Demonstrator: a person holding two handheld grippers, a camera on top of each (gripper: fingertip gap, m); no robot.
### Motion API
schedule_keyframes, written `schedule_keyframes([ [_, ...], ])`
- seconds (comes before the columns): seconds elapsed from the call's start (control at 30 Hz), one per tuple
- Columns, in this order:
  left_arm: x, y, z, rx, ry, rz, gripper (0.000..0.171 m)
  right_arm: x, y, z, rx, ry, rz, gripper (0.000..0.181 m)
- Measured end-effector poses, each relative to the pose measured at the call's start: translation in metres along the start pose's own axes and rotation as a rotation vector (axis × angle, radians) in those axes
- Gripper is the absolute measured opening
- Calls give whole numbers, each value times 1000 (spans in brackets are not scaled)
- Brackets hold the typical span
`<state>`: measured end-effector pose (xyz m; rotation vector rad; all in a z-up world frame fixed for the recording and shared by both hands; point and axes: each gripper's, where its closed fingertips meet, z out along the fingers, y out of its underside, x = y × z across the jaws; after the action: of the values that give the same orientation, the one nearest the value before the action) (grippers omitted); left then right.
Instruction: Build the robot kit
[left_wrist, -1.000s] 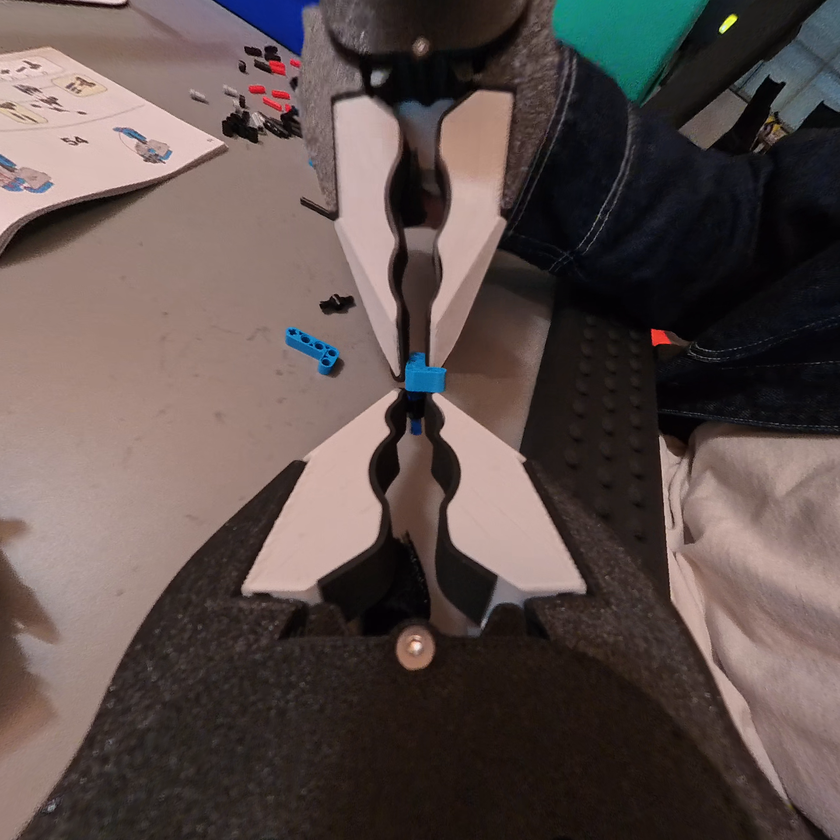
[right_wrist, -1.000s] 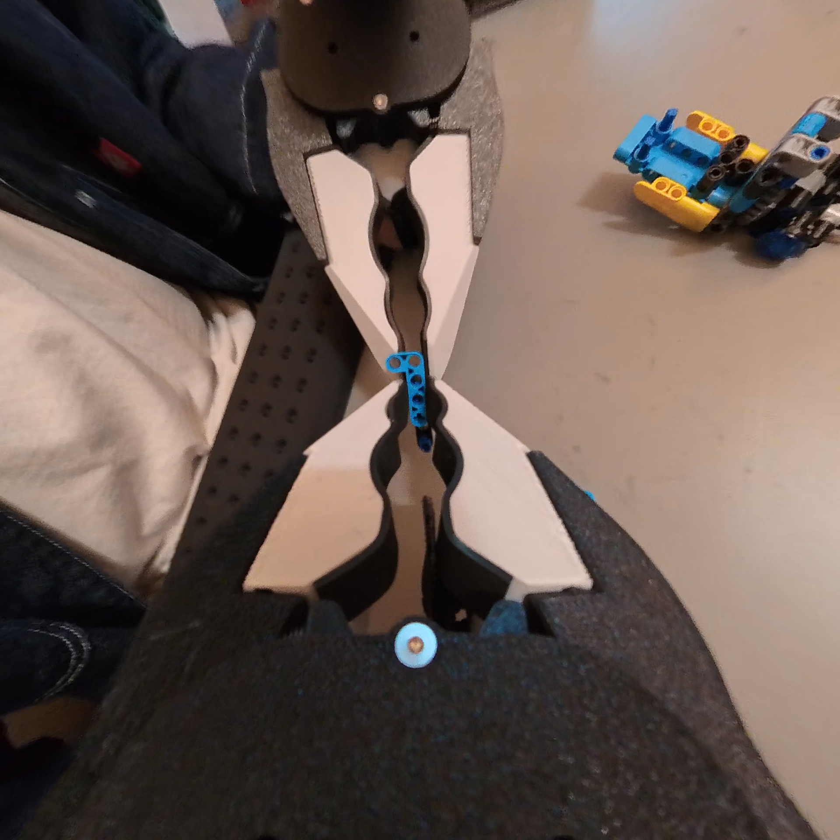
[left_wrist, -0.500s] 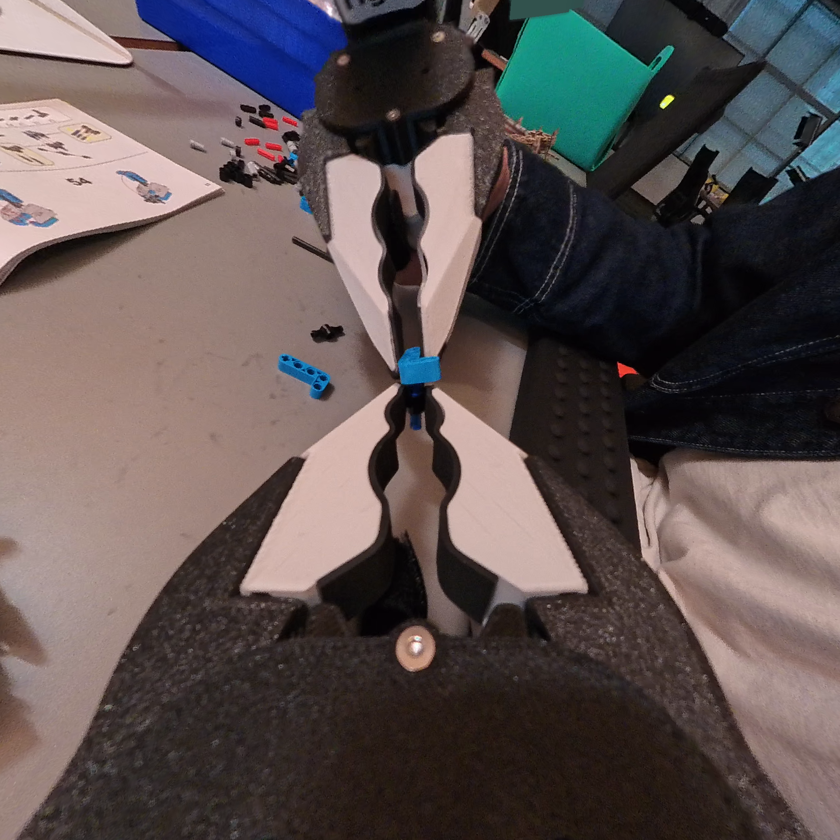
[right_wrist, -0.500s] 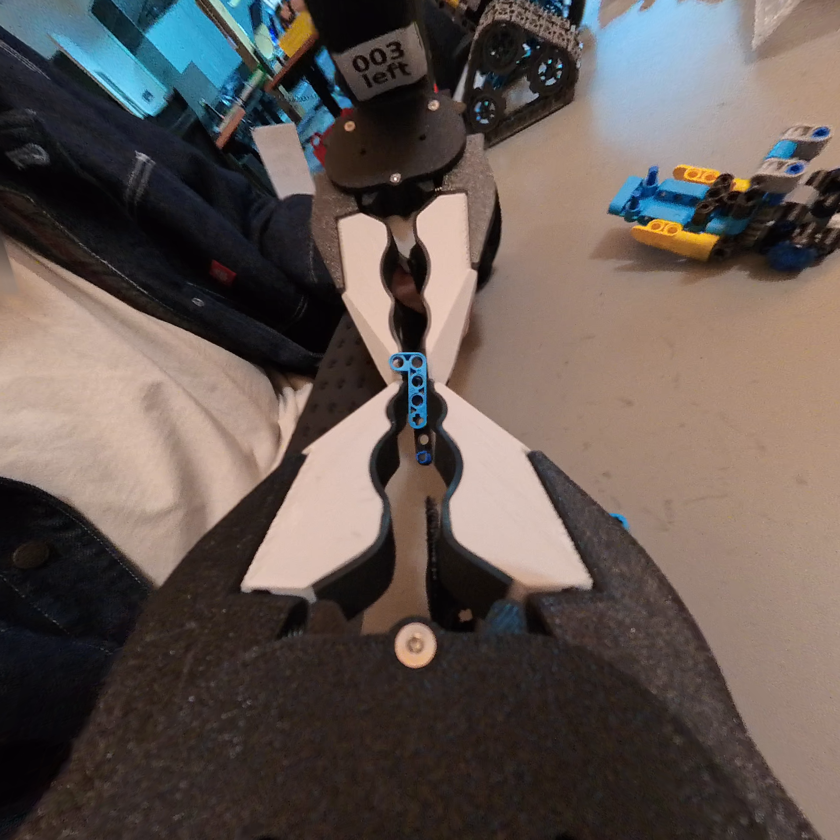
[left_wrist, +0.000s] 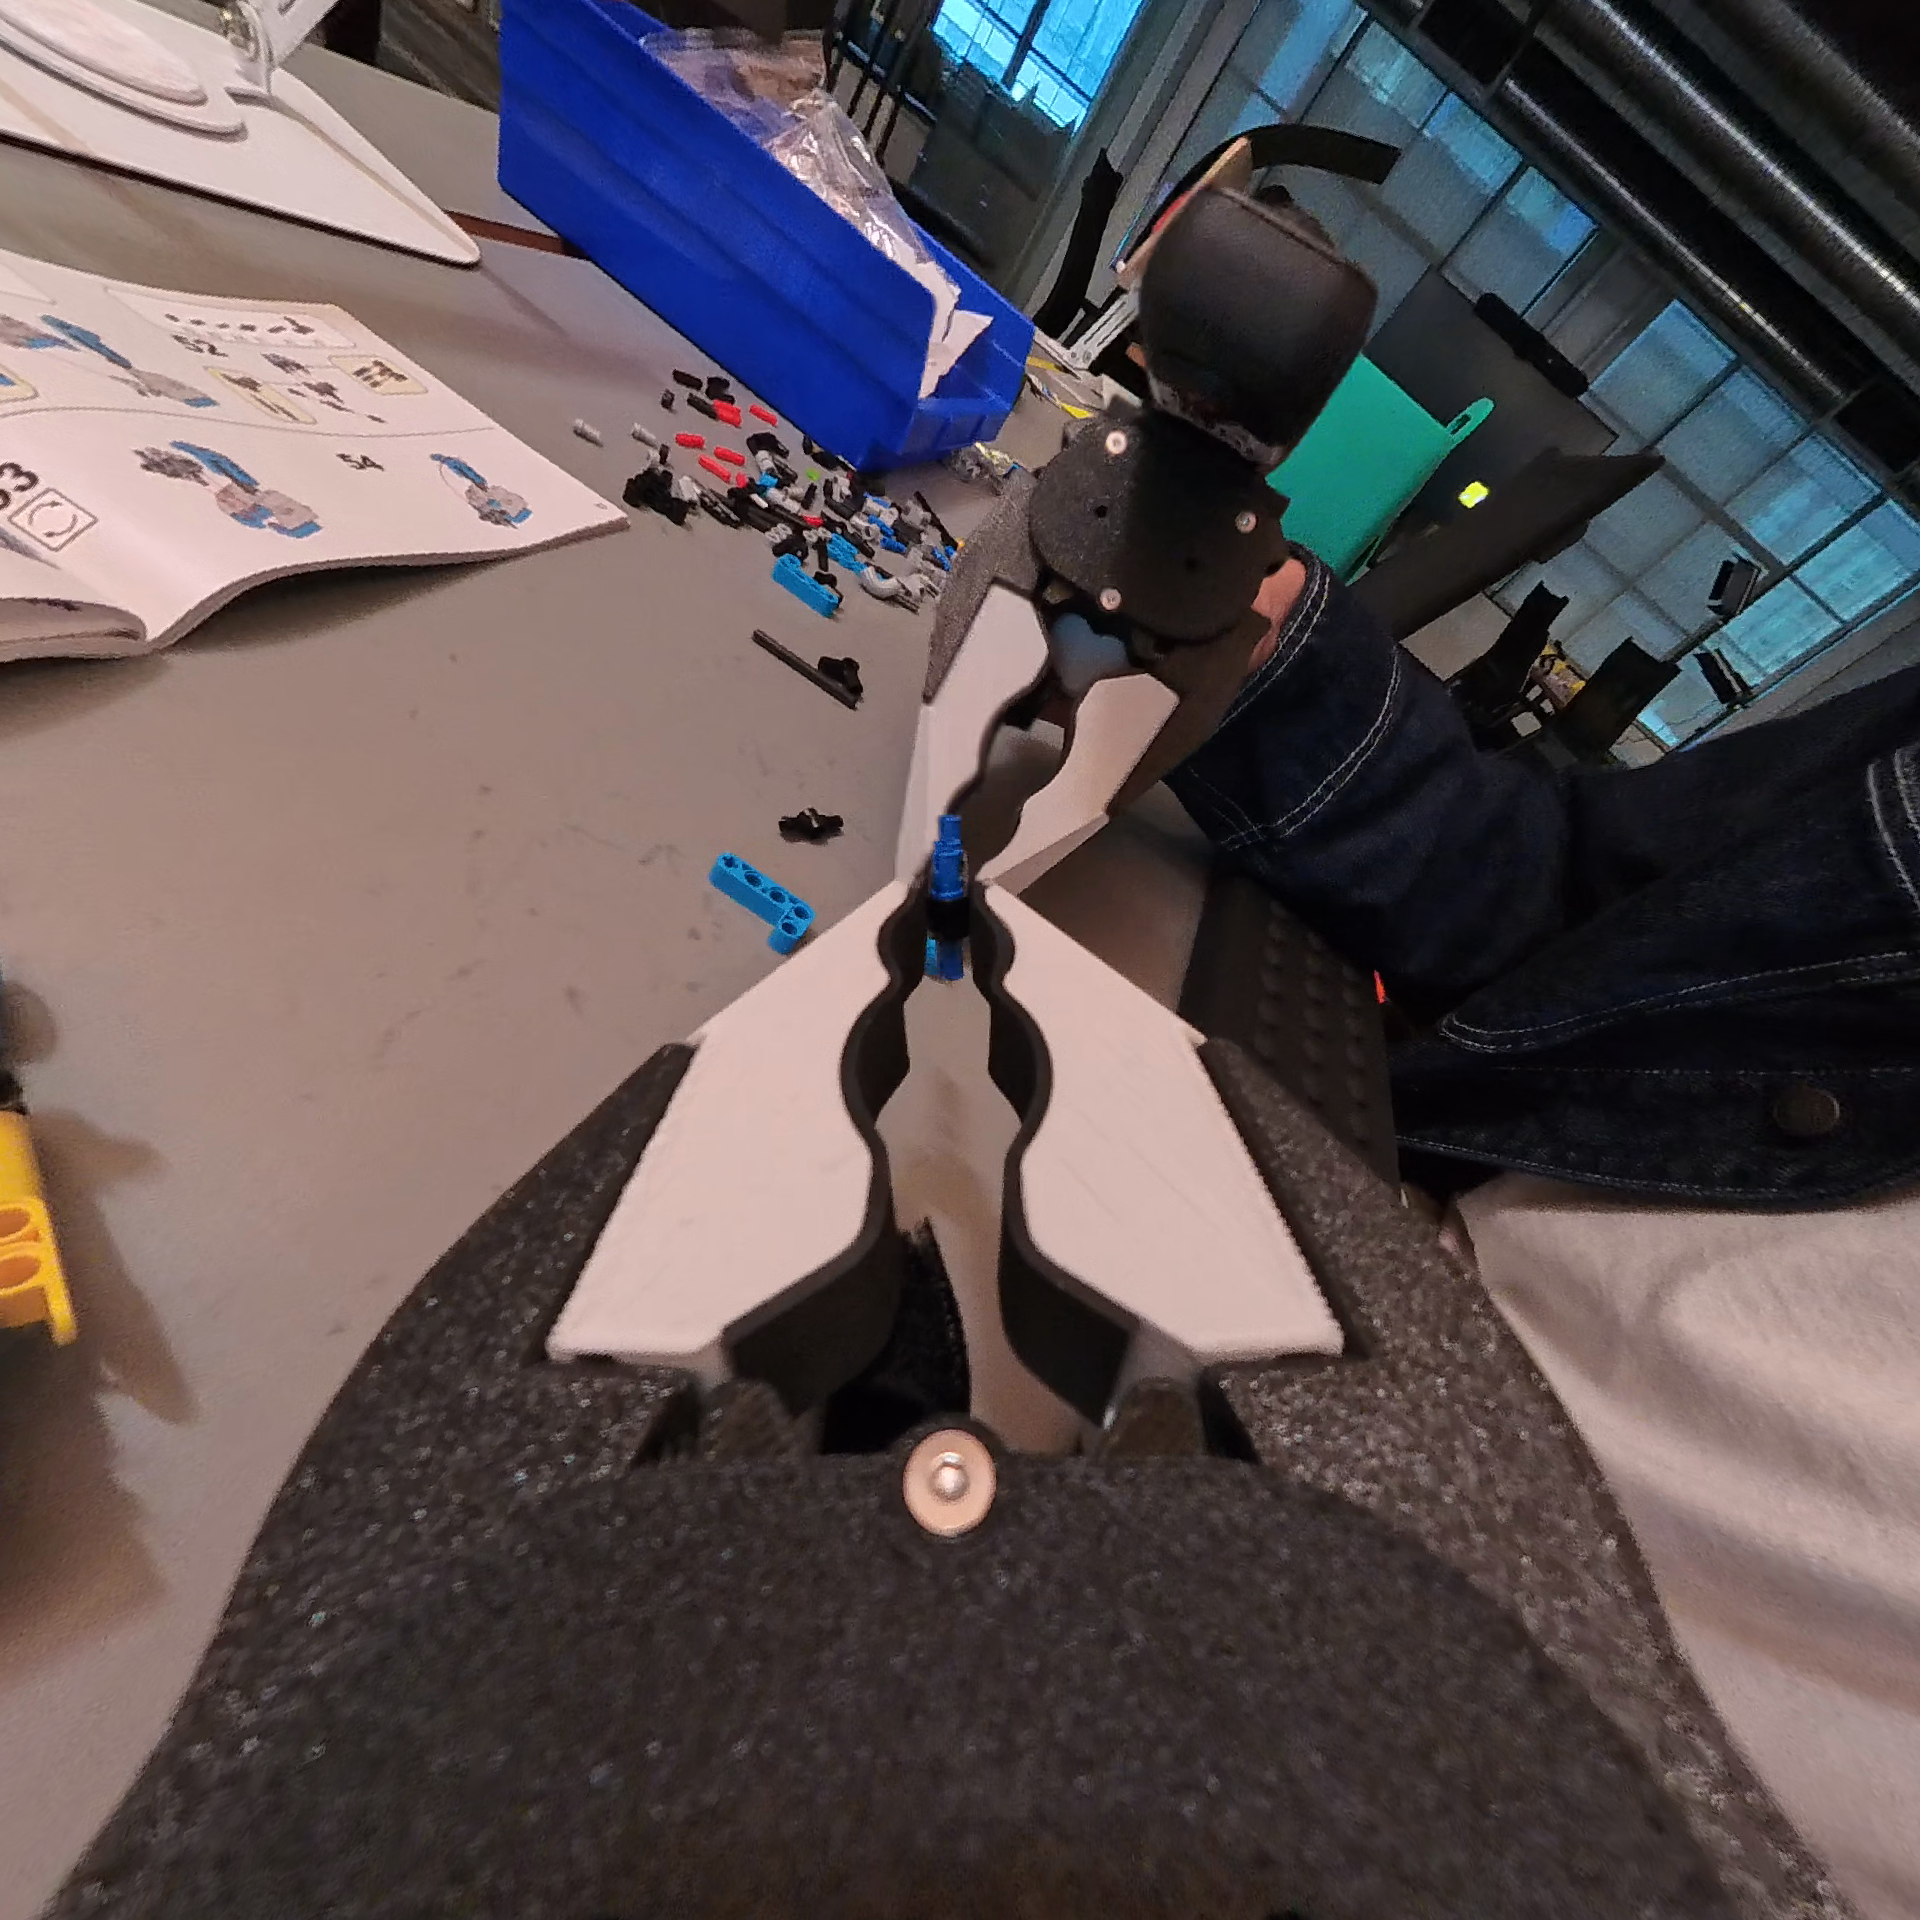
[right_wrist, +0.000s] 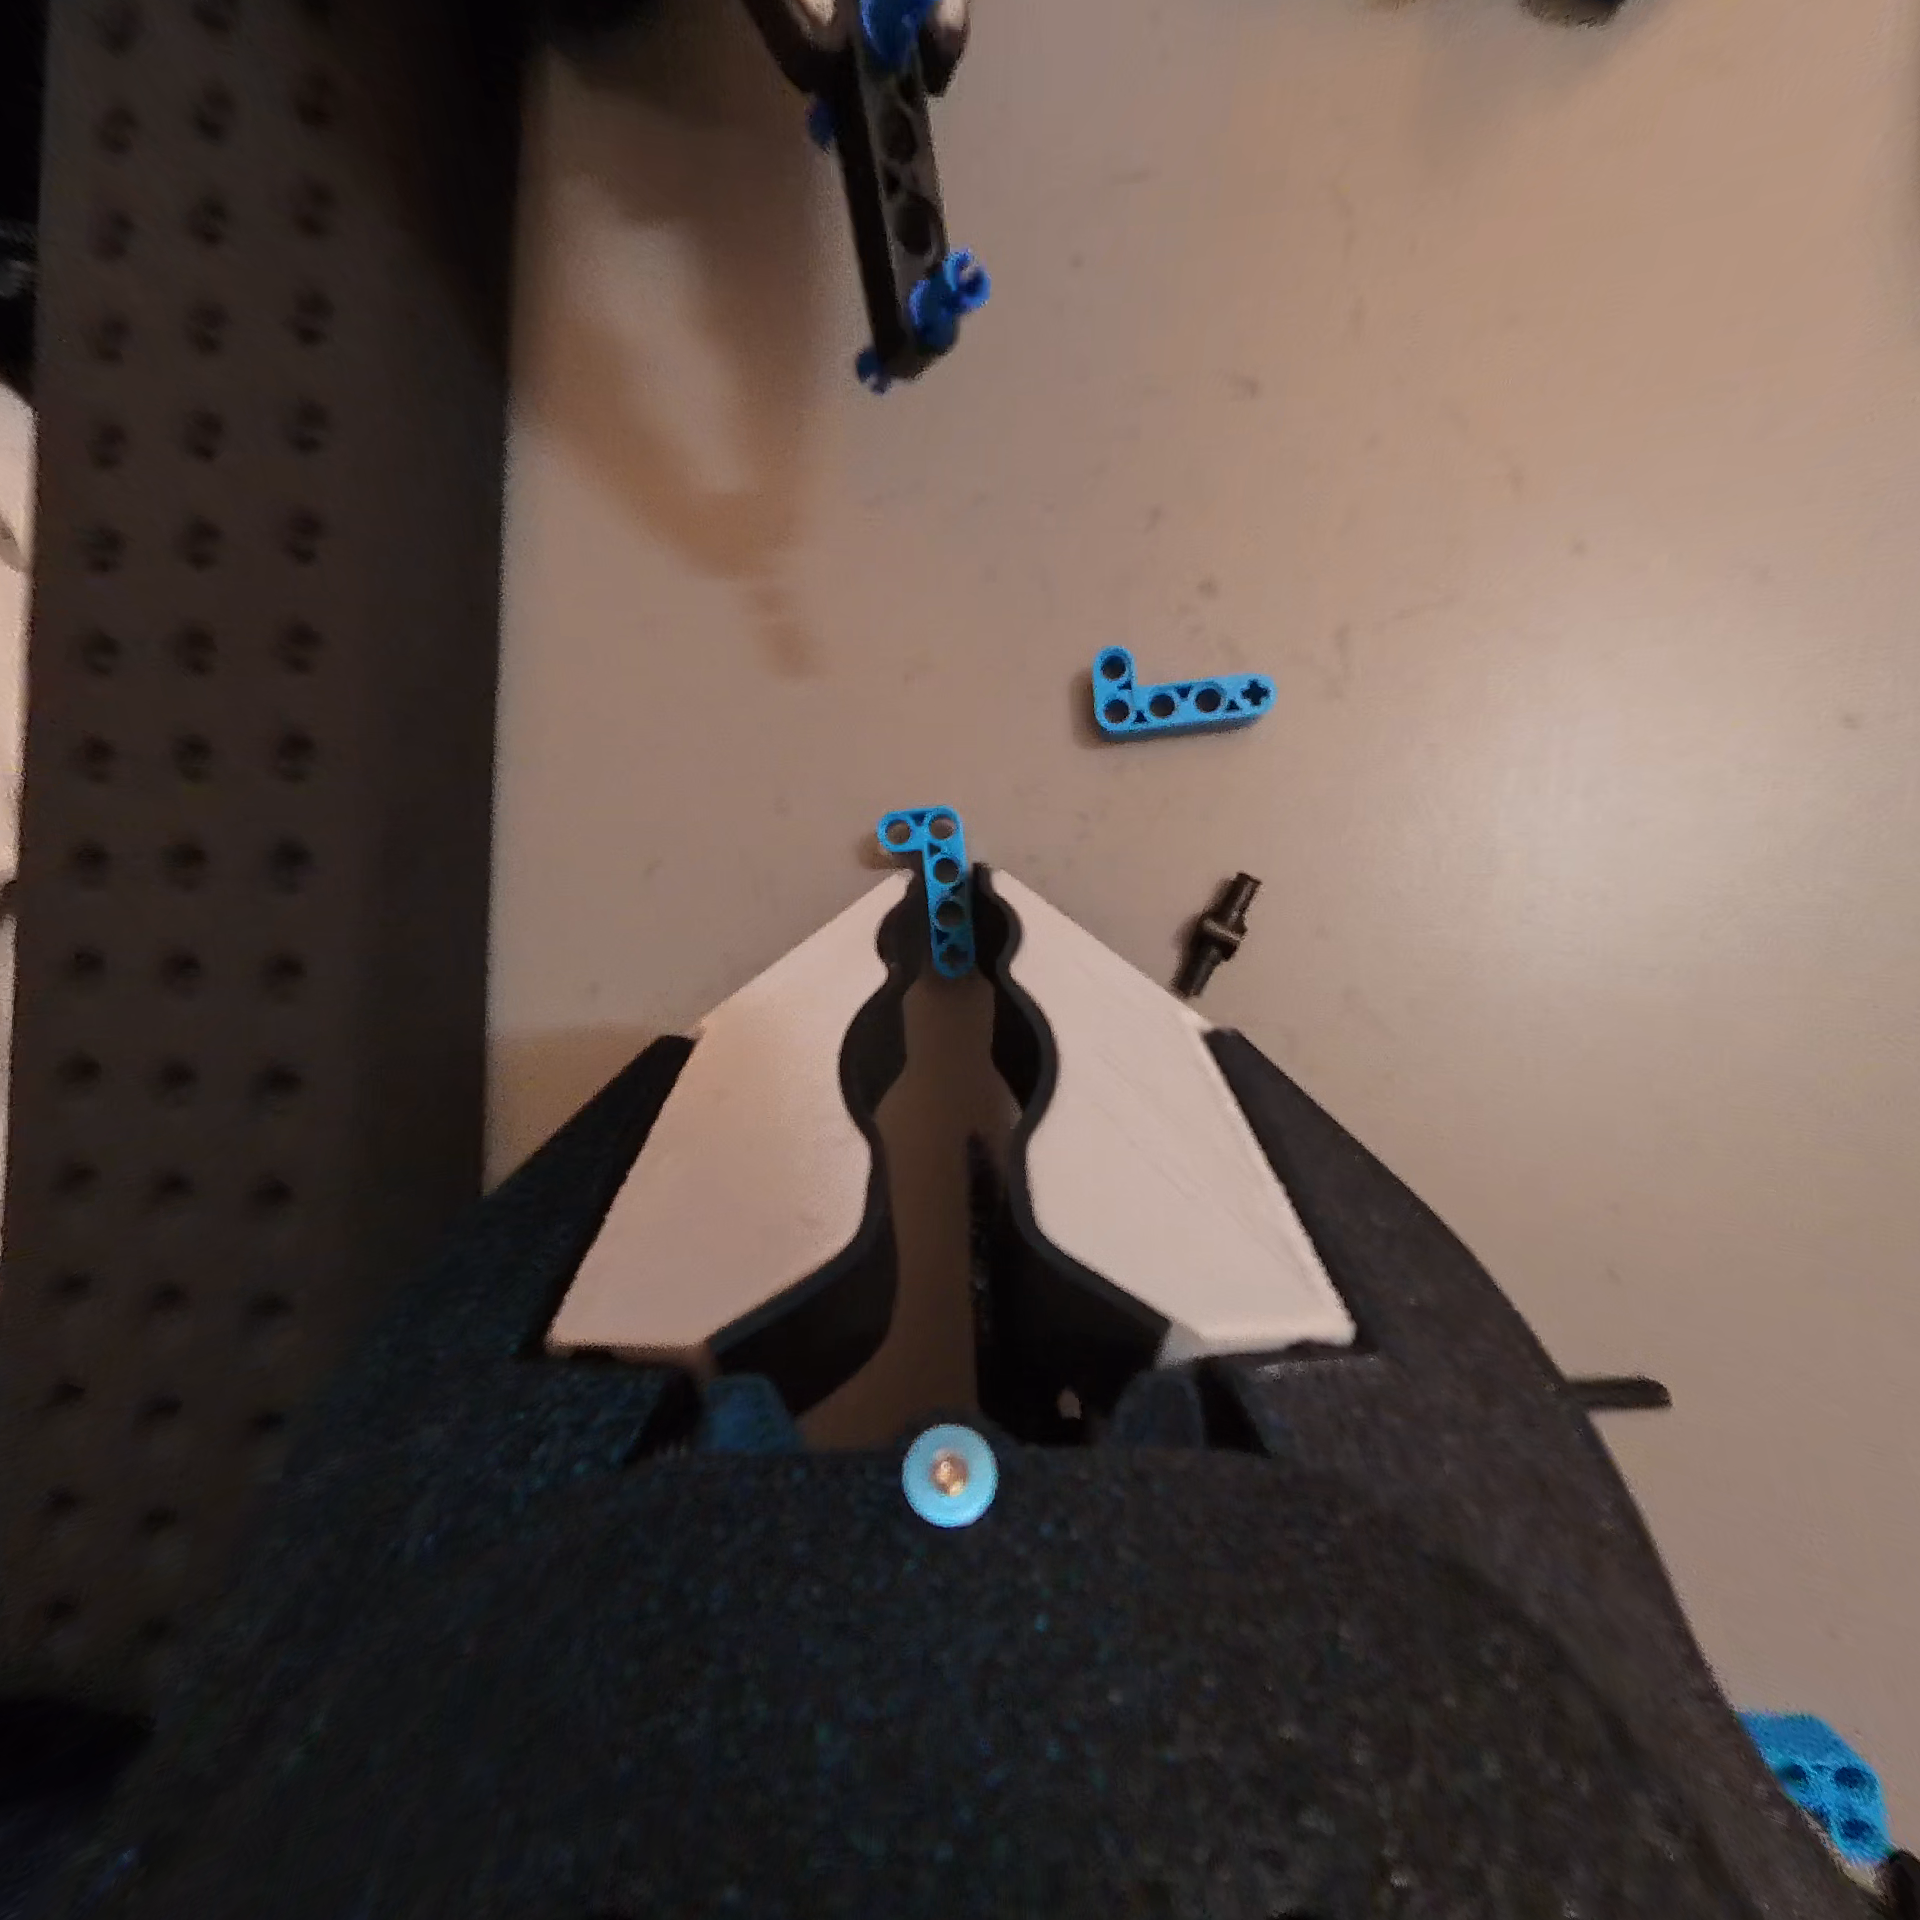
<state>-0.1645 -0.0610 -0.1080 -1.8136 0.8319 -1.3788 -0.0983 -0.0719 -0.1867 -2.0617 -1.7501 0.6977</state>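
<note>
My left gripper (left_wrist: 945, 896) is shut on a black beam with blue pins (left_wrist: 945, 920), seen end-on at its tips. In the right wrist view that black beam (right_wrist: 899, 197) hangs at the top, above the table. My right gripper (right_wrist: 943, 883) is shut on a small blue L-shaped beam (right_wrist: 935, 873) and points down at the table. Its white fingers (left_wrist: 1101, 758) show tilted just beyond my left tips. A second blue L-shaped beam (right_wrist: 1179, 701) lies loose on the table; it also shows in the left wrist view (left_wrist: 764, 902).
A black pin (right_wrist: 1216, 930) lies by my right tips. A black perforated strip (right_wrist: 208, 727) runs along the table edge. A pile of small parts (left_wrist: 790, 499), a blue bin (left_wrist: 748, 229) and an instruction booklet (left_wrist: 260, 468) lie farther off. A denim sleeve (left_wrist: 1351, 790) is at right. The tips of one gripper are about 11 cm away from the tips of the other.
The two grippers were tip to tip, facing each other. The right gripper has swung to point down at the table, still holding the blue beam. The left gripper still holds the black beam.
</note>
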Motion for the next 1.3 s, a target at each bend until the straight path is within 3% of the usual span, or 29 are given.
schedule_keyframes([
  [0.1,7,-2,0,10,21,30,7,-3,-14,-10,88,-16,40,37],
  [0.17,12,-2,0,9,37,59,7,-11,-38,-23,218,-61,65,37],
  [0.23,23,0,1,3,78,98,7,-22,-67,-31,380,-112,75,37],
  [0.3,29,0,2,2,98,126,7,-31,-81,-29,452,-179,106,36],
  [0.4,32,-3,0,21,118,120,7,-36,-89,-29,493,-237,133,7],
  [0.43,32,-7,-2,43,118,115,7,-33,-93,-32,528,-224,131,7],
  [0.5,38,-19,-9,111,176,66,7,-38,-104,-41,617,-299,172,6],
  [0.67,23,-58,-40,370,221,-133,15,-25,-141,-51,928,-412,463,6],
  [0.73,21,-63,-45,408,221,-148,16,-24,-150,-53,997,-414,500,6],
  [1.07,18,-59,-42,383,192,-137,8,-18,-158,-44,1007,-281,492,6],
  [1.3,20,-58,-41,376,172,-90,7,-19,-158,-44,1003,-302,499,7],
])
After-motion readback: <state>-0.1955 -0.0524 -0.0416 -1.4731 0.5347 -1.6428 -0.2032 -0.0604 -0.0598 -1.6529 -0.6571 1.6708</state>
